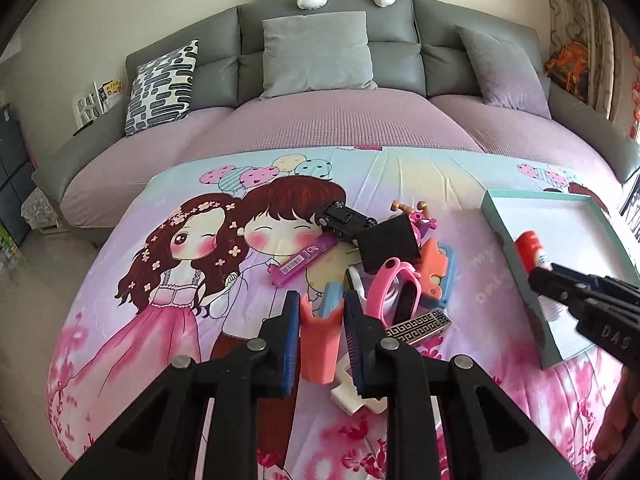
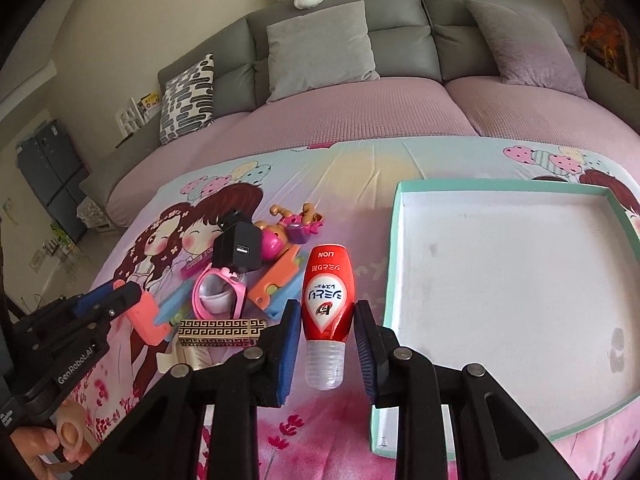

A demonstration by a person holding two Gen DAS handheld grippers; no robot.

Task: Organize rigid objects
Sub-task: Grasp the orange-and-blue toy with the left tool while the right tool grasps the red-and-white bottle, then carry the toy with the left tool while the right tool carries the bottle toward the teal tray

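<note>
Two hand-held black grippers with blue finger pads work over a cartoon-printed pink and pale-blue bedsheet (image 1: 168,240) spread in front of a grey sofa.

The left gripper (image 1: 322,312) has its jaws drawn in close, with the pads pressed on both sides of a salmon-pink plastic toy piece (image 1: 320,340), which it holds raised above the sheet. In the right wrist view the same piece (image 2: 146,312) sticks out from the gripper's tip at the left edge, beside the pile of toys.

The right gripper (image 2: 327,320) is closed to a narrow gap around a small red squeeze bottle with white lettering and a clear ribbed cap (image 2: 327,300). The pads meet its red body on each side; the cap end hangs toward the camera and the bottle is lifted off the sheet, just left of the tray. In the left wrist view the bottle (image 1: 530,248) appears at the tray's near-left edge.

The shallow white cardboard tray with a mint-green rim (image 2: 400,264) lies flat on the right side of the sheet.

The pile at the centre holds a black plug-in charger block (image 2: 236,254), a pink plastic band (image 2: 218,288), an orange and blue toy piece (image 2: 276,284), a gold patterned rectangular case (image 2: 222,330) and a black toy car (image 1: 344,218).
</note>
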